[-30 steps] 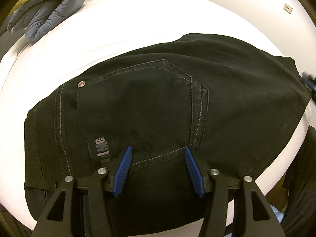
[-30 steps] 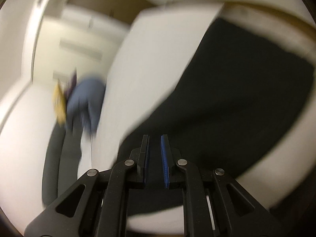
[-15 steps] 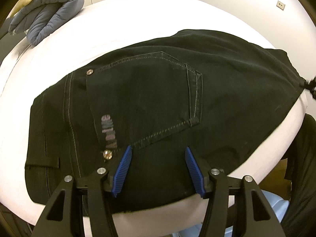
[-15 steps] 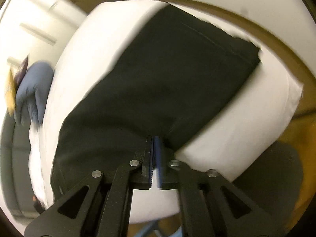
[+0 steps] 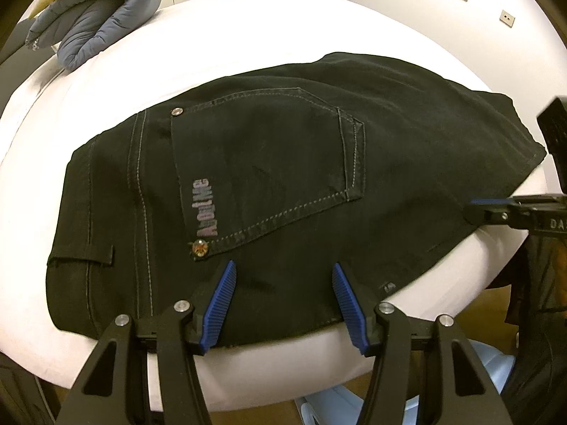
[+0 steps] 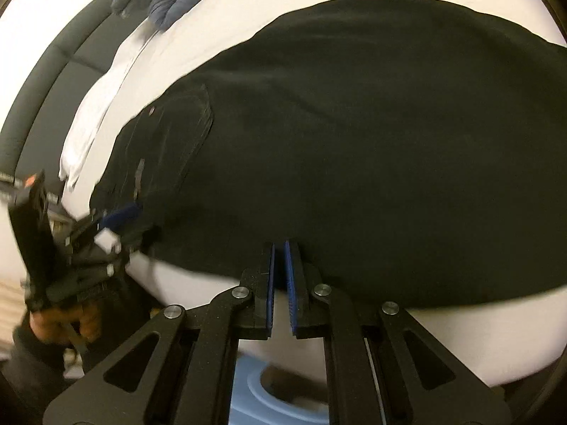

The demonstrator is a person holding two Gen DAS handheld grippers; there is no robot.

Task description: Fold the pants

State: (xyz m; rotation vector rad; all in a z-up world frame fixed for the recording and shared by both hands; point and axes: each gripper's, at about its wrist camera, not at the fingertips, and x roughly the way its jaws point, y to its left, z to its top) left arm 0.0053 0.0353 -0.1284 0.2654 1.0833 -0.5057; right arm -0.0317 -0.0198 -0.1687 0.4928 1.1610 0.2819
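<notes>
Left tool (image 5: 283,301) wide over pants (image 5: 283,177); right tool (image 6: 280,283) nearly closed, empty, at hem. Risk: one-layer grip, crooked fold, slide off bed (image 5: 248,35).

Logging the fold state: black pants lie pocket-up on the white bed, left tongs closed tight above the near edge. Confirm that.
Wrong on one point: the left wrist view shows the left tongs wide open, not closed. The black pants do lie pocket-up on the white bed.
</notes>
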